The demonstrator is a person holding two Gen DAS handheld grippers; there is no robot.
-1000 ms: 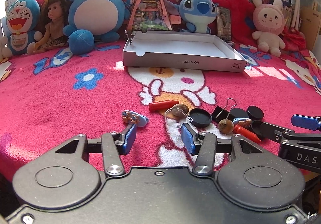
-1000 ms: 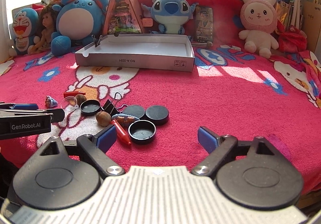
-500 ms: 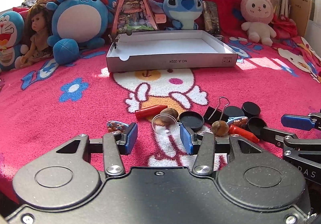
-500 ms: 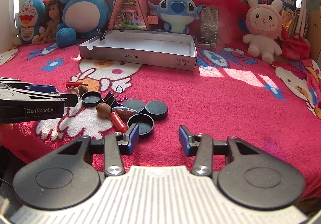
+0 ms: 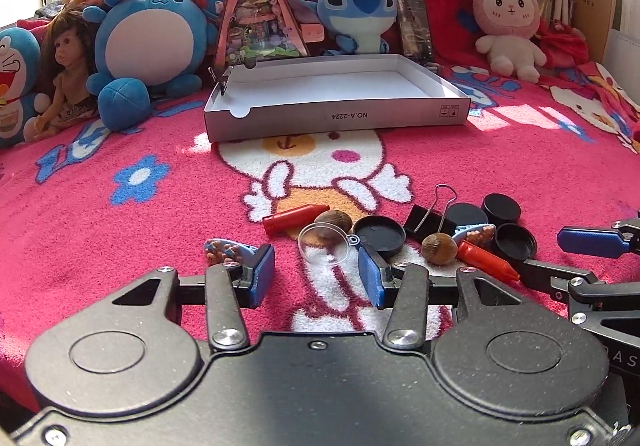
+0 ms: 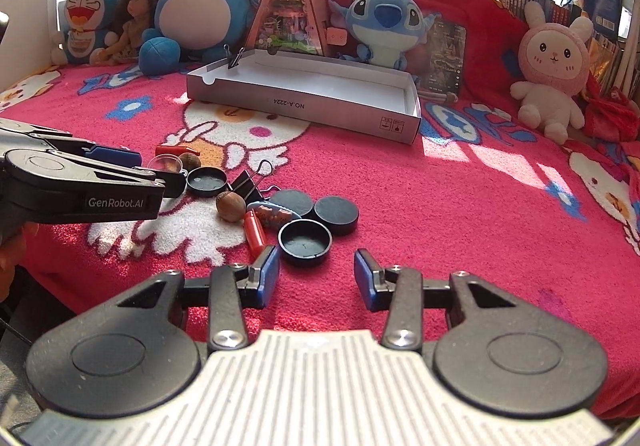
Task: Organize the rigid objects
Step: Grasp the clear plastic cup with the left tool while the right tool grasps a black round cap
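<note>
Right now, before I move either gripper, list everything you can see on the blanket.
box: 1, white, open, far centre
binder clip: 1 black in pile; another on box corner
round caps: 4, black, in pile
crayon-like sticks: 2, red
nuts: 2, brown
clear dome: 1
blue patterned pieces: 2
plush toys: 4, plus a doll, back edge
left gripper: open
right gripper: open

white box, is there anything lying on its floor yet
No, the white box shows a bare floor; only a binder clip grips its corner wall.
</note>
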